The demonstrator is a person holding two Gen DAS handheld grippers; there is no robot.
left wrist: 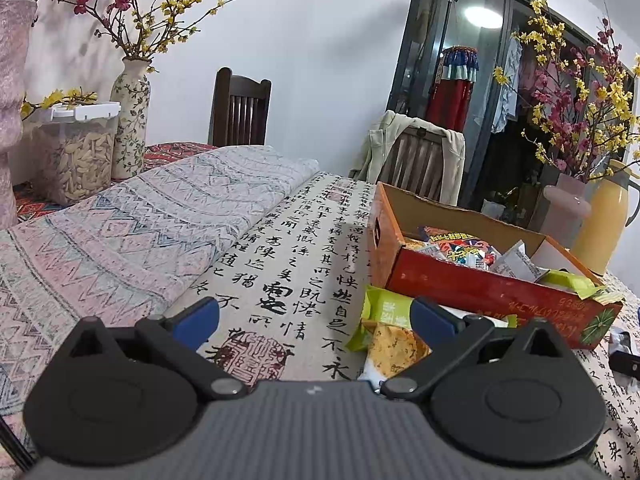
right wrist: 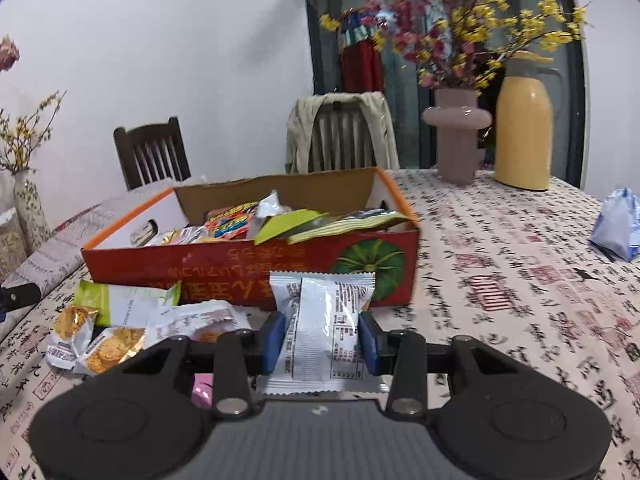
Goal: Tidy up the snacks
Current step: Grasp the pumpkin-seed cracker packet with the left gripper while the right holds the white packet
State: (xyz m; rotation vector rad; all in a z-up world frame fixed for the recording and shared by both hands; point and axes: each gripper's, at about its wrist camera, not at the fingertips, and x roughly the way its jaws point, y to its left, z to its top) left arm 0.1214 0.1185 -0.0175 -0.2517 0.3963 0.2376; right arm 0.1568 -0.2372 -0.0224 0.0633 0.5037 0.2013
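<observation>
While the right claw (right wrist: 320,338) clamps a white snack packet (right wrist: 326,320) between its blue pads, the packet stands upright in the grip, just short of the red cardboard box (right wrist: 248,264) straight ahead of it.

Left claw (left wrist: 316,318): jaws wide apart, nothing between them. Only the calligraphy tablecloth (left wrist: 288,240) shows in the gap. A green-and-white cracker packet (left wrist: 384,336) lies just beside its right-hand pad; the box sits ahead and to the right of it.

Progress, as judged from how things lie:
- Box already holds a good heap: colourful wrappers, green packets (right wrist: 304,222), silver ones.
- Left to do: a loose cluster (right wrist: 120,328) lies on the cloth, left of the right claw and against the box front: a green-white packet, gold-wrapped crackers, a pale wrapper. A blue-white bag (right wrist: 618,224) sits well apart, far right.
- Roughly midway; the held packet seems next to go in.

Writing:
- Held packet: back panel with fine print and a small table, too small to read.
- Box front: yellow lettering, upside down from here, not legible; green pumpkin picture at the right-hand end.
- Tablecloth: black Chinese brush characters with red seal stamps.
- No brand name readable anywhere.
</observation>
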